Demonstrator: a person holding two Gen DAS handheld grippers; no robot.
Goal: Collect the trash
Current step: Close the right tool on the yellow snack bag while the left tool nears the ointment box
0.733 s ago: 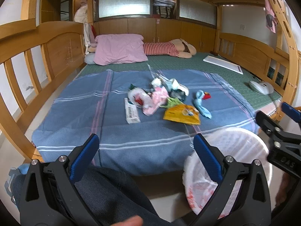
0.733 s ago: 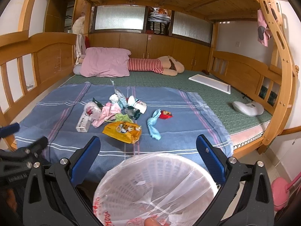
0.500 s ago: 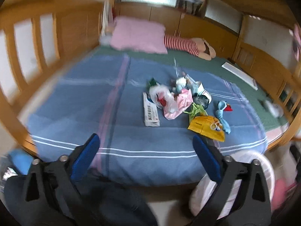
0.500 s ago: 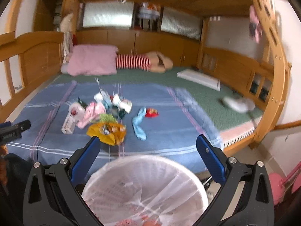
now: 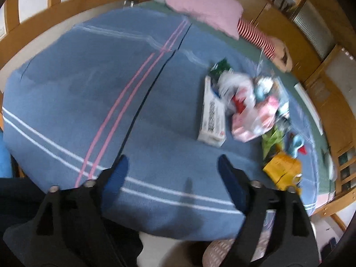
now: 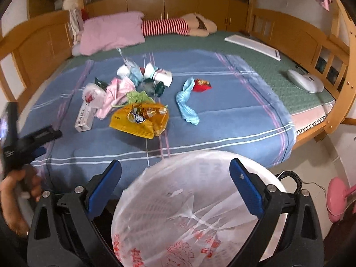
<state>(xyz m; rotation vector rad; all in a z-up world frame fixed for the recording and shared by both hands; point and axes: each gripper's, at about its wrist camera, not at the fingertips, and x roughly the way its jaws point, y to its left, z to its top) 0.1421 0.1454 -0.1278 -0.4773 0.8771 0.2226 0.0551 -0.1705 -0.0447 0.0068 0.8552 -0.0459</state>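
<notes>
Blue blanket (image 6: pixel 222 115) covered bed. Lined bin (image 6: pixel 200 211) stood at bed edge, beneath right gripper (image 6: pixel 175 178), jaws spread, empty. Left gripper (image 5: pixel 171 166) over blanket, jaws opening, nothing between. Trash pile (image 6: pixel 133 98) mid-blanket; yellow bag (image 6: pixel 140 120) nearest bin.

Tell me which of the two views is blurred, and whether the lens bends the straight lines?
Left wrist view: motion blur smears the trash pile and the blue blanket. Right wrist view: sharper, with the yellow snack bag and lined bin clear. In both views the fisheye lens bows the wooden bed rail.
</notes>
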